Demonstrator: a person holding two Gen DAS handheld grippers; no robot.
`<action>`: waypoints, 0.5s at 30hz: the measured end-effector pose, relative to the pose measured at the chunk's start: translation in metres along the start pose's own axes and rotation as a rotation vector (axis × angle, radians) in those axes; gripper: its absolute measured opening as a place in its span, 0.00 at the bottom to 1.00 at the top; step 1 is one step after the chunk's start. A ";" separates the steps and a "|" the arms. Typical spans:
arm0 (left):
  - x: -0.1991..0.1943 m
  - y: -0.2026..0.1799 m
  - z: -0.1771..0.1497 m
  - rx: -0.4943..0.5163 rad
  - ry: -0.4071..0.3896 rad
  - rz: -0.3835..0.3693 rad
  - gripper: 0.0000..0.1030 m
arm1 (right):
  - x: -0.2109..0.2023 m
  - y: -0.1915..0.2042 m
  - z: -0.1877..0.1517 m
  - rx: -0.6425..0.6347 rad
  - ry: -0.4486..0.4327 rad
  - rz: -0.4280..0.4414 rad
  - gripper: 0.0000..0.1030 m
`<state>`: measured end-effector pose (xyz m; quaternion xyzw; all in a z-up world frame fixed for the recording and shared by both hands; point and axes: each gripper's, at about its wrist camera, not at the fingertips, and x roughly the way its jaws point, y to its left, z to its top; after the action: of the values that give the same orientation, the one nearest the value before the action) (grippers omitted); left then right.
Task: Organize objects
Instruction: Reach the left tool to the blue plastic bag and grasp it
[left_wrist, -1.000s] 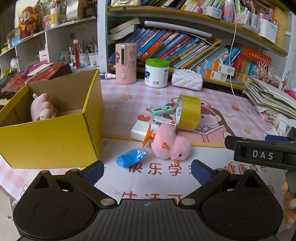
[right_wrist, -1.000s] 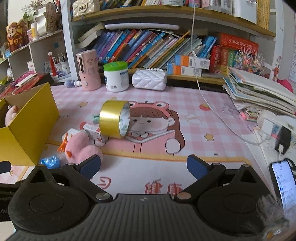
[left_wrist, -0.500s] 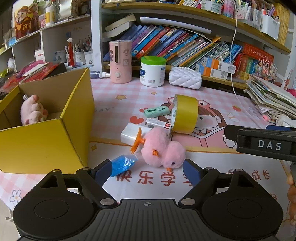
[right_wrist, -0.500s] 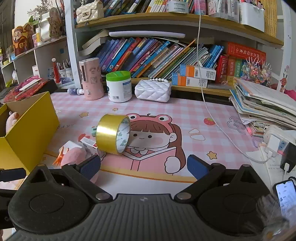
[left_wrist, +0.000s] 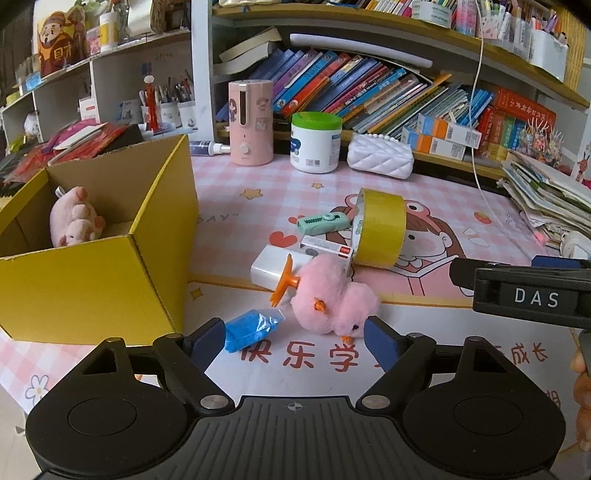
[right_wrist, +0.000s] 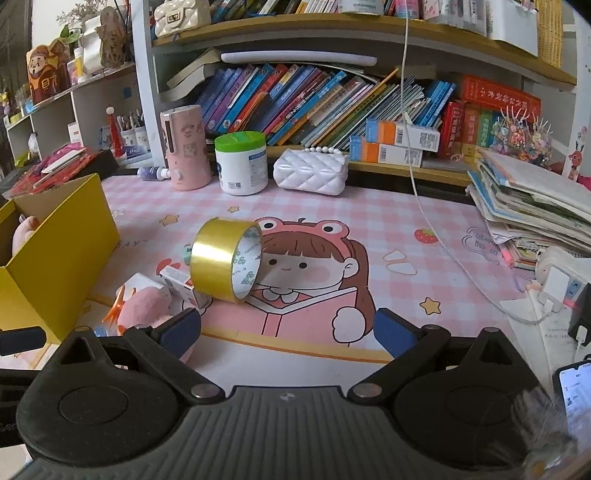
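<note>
A yellow cardboard box (left_wrist: 92, 280) stands at the left with a pink plush pig (left_wrist: 74, 221) inside. On the pink mat lie a pink plush chick (left_wrist: 332, 299), a blue packet (left_wrist: 251, 328), a white block (left_wrist: 269, 266), a small red-and-white box (left_wrist: 325, 249), a green correction tape (left_wrist: 323, 223) and a gold tape roll (left_wrist: 380, 229). My left gripper (left_wrist: 295, 343) is open, its fingers either side of the chick and blue packet, just short of them. My right gripper (right_wrist: 286, 330) is open and empty, in front of the tape roll (right_wrist: 225, 258). It shows in the left wrist view (left_wrist: 524, 295).
At the back stand a pink dispenser (left_wrist: 249, 122), a white jar with green lid (left_wrist: 314, 142) and a white quilted case (left_wrist: 380, 160), under shelves of books. A paper stack (right_wrist: 535, 206), a white cable (right_wrist: 443, 240), a charger and a phone (right_wrist: 576, 395) lie at the right.
My left gripper has moved forward toward the chick and blue packet. My right gripper has risen and drawn back slightly. Nothing on the mat has moved.
</note>
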<state>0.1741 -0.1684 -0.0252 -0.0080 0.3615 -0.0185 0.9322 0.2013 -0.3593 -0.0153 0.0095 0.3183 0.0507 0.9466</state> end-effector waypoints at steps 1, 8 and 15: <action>0.001 -0.001 0.000 0.003 0.001 -0.001 0.81 | 0.000 0.000 0.000 0.000 0.000 0.001 0.98; 0.024 -0.001 0.002 0.061 0.033 0.085 0.69 | 0.001 -0.005 0.002 0.013 -0.011 -0.002 0.98; 0.049 -0.001 0.001 0.156 0.082 0.134 0.55 | 0.001 -0.006 0.004 0.006 -0.004 0.016 0.98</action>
<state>0.2109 -0.1711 -0.0570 0.0893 0.3965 0.0155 0.9136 0.2054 -0.3647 -0.0128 0.0150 0.3165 0.0574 0.9467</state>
